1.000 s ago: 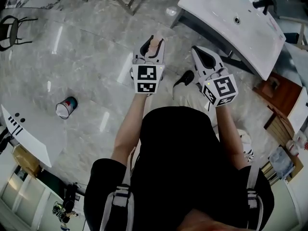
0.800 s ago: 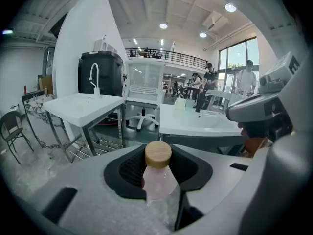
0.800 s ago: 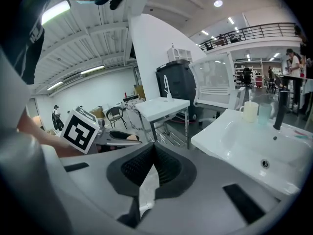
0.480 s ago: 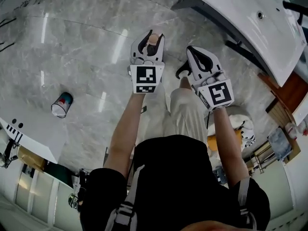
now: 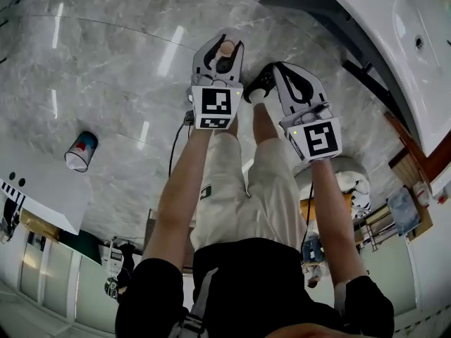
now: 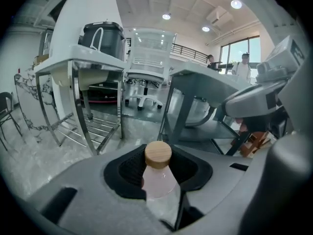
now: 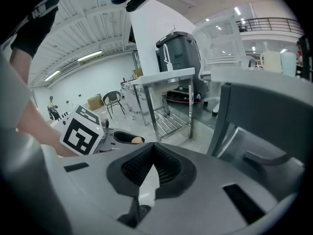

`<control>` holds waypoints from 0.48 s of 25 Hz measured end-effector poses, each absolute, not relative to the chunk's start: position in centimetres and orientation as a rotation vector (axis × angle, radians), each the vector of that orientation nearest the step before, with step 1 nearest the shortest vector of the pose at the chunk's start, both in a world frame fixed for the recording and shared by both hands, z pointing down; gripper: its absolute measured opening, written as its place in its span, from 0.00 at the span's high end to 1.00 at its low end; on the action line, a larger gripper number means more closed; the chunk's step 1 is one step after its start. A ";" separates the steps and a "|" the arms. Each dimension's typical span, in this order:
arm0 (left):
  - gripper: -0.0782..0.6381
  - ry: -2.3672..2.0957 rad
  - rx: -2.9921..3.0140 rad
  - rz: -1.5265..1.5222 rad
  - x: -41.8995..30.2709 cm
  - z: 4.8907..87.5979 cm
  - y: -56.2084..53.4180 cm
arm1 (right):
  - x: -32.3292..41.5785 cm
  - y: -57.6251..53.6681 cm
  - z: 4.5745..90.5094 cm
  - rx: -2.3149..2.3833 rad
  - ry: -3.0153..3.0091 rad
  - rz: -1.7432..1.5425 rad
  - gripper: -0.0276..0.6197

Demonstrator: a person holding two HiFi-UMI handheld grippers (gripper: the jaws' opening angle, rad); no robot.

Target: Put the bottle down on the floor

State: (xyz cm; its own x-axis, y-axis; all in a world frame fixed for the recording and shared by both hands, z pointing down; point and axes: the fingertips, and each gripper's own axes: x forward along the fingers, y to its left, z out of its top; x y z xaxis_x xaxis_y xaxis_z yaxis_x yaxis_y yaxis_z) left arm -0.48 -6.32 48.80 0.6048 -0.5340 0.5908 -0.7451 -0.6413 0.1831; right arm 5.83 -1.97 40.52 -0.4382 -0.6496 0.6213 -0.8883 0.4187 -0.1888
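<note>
Left gripper (image 6: pixel 157 168) has its jaws set partly apart and closed around the bottle (image 6: pixel 159 182). The black pads press on both sides of the pale pink body just under the wooden cap (image 6: pixel 158 154). The bottle stands upright between them, its cap poking above the jaws.

In the head view this gripper (image 5: pixel 224 44) sits at 12 o'clock, above the grey marble floor (image 5: pixel 106 69). The bottle (image 5: pixel 225 50) shows only as its cap between the jaw tips, so whether its base touches the floor cannot be told.

Right gripper (image 7: pixel 152 165) has its jaws drawn together, pads meeting at the tips, with nothing between them. In the head view it (image 5: pixel 275 74) lies at about 3 o'clock from the left one, just beside it, over a dark shoe (image 5: pixel 259 89).

A can (image 5: pixel 79 151) lies on its side on the floor at 9 o'clock, well apart from both grippers. A white basin (image 5: pixel 394 41) fills the 2 o'clock corner.
</note>
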 end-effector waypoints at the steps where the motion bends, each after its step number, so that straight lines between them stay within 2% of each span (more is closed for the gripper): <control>1: 0.69 -1.028 2.411 0.696 -0.5 50.3 -6.6 | 5.7 -2.1 42.1 1.297 -2.216 0.705 0.95; 12: 0.69 -1.169 2.271 0.707 -1.2 66.1 -7.0 | 6.2 -3.5 58.4 1.176 -2.213 0.708 0.95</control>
